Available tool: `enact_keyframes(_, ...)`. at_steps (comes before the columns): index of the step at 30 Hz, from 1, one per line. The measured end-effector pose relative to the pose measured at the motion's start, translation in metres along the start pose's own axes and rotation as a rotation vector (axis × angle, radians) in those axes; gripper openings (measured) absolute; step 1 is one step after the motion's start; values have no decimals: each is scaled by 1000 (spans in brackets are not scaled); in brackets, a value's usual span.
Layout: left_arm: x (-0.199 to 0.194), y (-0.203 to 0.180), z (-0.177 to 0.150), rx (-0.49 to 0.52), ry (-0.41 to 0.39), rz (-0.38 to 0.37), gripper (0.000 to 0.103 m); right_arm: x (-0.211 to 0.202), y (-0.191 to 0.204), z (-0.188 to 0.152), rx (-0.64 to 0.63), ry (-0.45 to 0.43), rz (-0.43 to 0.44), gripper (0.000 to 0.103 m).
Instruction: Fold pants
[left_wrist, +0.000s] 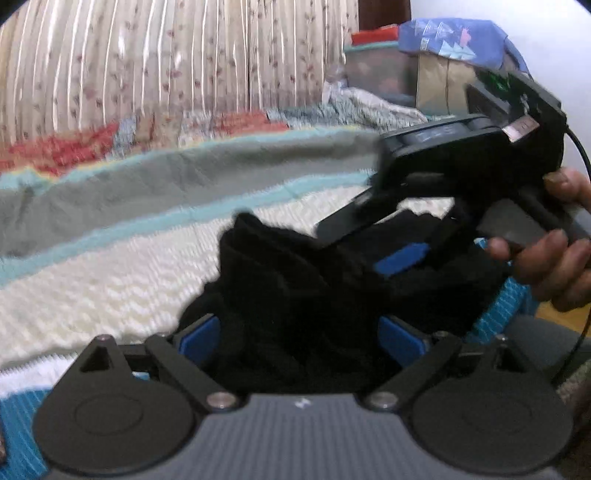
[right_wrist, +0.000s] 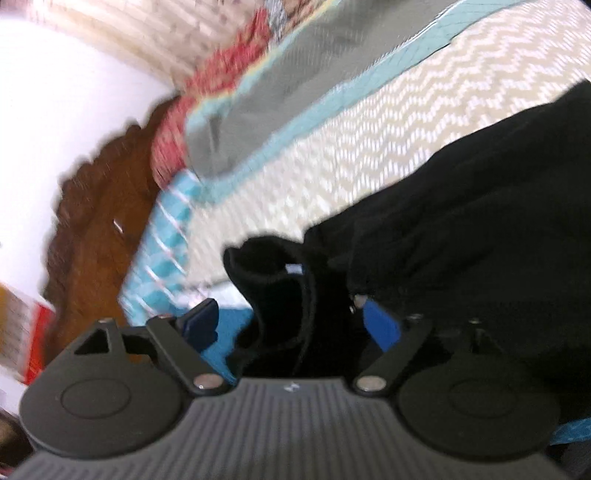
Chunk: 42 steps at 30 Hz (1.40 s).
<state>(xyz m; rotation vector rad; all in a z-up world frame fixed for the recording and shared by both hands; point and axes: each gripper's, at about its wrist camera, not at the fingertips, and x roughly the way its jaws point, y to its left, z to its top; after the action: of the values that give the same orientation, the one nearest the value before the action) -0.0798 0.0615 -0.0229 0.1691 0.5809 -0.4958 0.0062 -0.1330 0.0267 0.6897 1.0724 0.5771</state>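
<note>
Both tongs, left and right, look half-open around bunched black pants; grip unclear. We judge fold barely begun over bed, lower centre.

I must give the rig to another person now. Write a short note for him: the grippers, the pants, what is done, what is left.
Left gripper: black pants bunched between its blue pads; whether it clamps them, I cannot tell.
Right gripper: the same, with cloth between its pads and draped over its right side.
Pants: in a heap over the bed cover, with both grippers close together.
Done: both grippers have reached the pants.
Left: no neat fold shows yet; spread the pants flat, then fold.
</note>
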Motion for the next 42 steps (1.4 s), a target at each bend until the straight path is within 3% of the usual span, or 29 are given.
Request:
enact_keyframes(5, 8, 1, -12, -95, 69, -89, 92, 36, 52, -22, -267, 81, -86, 89)
enact_keyframes(7, 7, -4, -14, -76, 81, -96, 91, 52, 63, -25, -338, 100, -156, 81)
enact_keyframes(8, 5, -5, -14, -59, 81, -89, 90, 55, 63, -24, -347, 92, -177, 50)
enact_keyframes(9, 1, -3, -13, -56, 73, -89, 89, 55, 60, -19, -335, 85, -175, 31)
enact_keyframes(11, -14, 8, -9, -87, 41, -93, 89, 38, 50, -8, -279, 33, -117, 24)
enact_keyframes(14, -38, 43, 1, -239, -40, -133, 90, -20, 48, 10, -320, -150, -21, 23)
enact_keyframes(17, -51, 77, 11, -391, -123, -113, 92, -77, 32, 25, -341, -278, 41, 23)
enact_keyframes(20, -44, 101, 17, -498, -139, -94, 92, -105, -8, 27, -279, -299, 14, 24)
enact_keyframes(23, -19, 107, 25, -558, -88, -101, 90, -104, -64, 20, -153, -272, -97, 27)
enact_keyframes(26, 14, 90, 34, -524, -11, -88, 90, -84, -109, 10, 12, -269, -371, 48)
enact_keyframes(27, 27, 80, 36, -497, 25, -79, 89, -86, -118, 6, 57, -299, -405, 48)
enact_keyframes(29, 47, 56, 33, -430, 109, -46, 87, -101, -129, -1, 154, -376, -304, 50)
enact_keyframes(30, 57, 46, 32, -399, 142, -36, 87, -111, -131, -3, 165, -413, -293, 52)
enact_keyframes(33, 76, 19, 23, -335, 212, -27, 87, -125, -109, -2, 66, -482, -321, 53)
enact_keyframes(35, 83, 6, 21, -309, 238, -31, 87, -127, -91, -2, -18, -495, -270, 53)
enact_keyframes(37, 86, -3, 21, -288, 243, -38, 87, -121, -67, -1, -141, -481, -257, 53)
enact_keyframes(39, 85, -9, 24, -267, 244, -34, 87, -108, -51, 1, -258, -470, -308, 53)
enact_keyframes(42, 79, -7, 28, -267, 244, -33, 89, -95, -56, 4, -314, -414, -350, 53)
